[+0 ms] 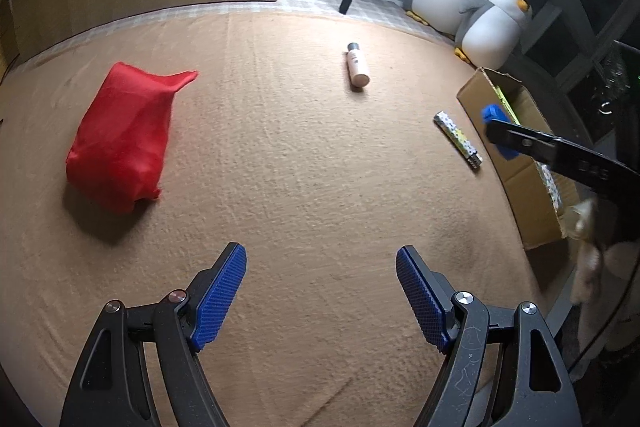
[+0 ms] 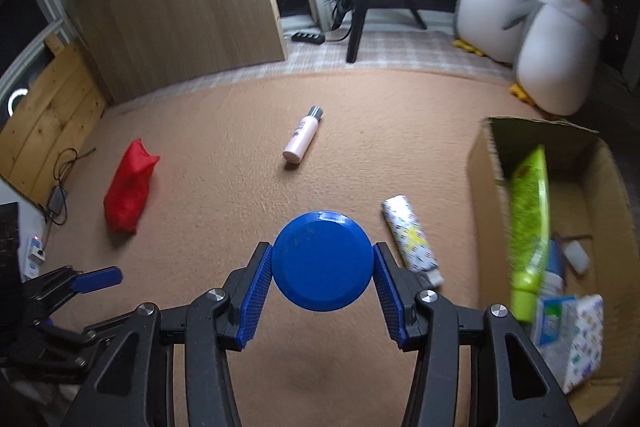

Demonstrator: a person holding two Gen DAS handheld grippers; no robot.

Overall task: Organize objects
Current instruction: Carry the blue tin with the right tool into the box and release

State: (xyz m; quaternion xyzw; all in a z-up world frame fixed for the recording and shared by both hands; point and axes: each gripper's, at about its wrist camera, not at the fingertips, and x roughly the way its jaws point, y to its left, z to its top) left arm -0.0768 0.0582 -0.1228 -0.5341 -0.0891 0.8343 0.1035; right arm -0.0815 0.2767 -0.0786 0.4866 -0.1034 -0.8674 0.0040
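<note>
Blue round lid point(image 2: 323, 261) sits pinched in the right gripper point(image 2: 322, 277), low in the middle of the frame. Next, I think, it goes into the cardboard box point(image 2: 486, 163) at right. The left gripper point(image 1: 321, 291) is wide apart, holding nothing.

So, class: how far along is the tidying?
Done: a green tube and small packs lie in the box. In hand: the right gripper holds a blue lid. Left: bottle, patterned pack, red bag; the left gripper is open.
</note>
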